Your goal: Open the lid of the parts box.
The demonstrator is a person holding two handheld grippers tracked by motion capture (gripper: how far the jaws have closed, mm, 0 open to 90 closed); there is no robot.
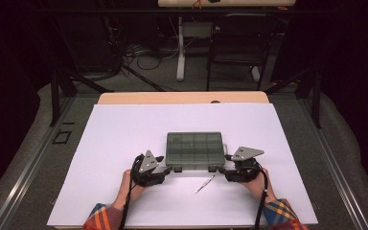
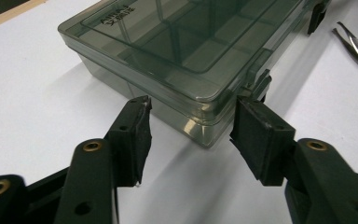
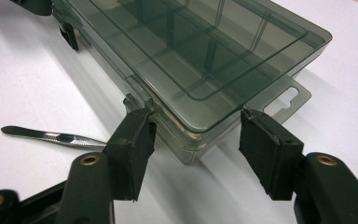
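Item 1, nearest the high camera: two forearms in plaid sleeves, each hand holding a gripper at the near edge of the box.

Item 2: left gripper (image 1: pixel 168 169), at the box's near-left corner. Jaws half parted, straddling that corner; pads just short of the plastic, nothing clamped.

Item 3: right gripper (image 1: pixel 220 171), at the box's near-right corner. Jaws likewise half parted around the corner, one pad (image 3: pixel 133 140) beside the front latch; not pressing as far as can be told.

Item 4: compartment box (image 1: pixel 194 150), smoky clear plastic, lid down, dividers visible through it. Long axis runs left to right, directly beyond both sets of jaws; each hand equally close to its own corner. Judgement: any lift or latch release depends on both sides acting together.

Item 5: tweezers (image 1: pixel 204 184), metal, lying just nearer than the box, between the grippers.

Item 6: table (image 1: pixel 124 139), white sheet under the box, wooden edge beyond it. Behind: dark room, chair, cables.
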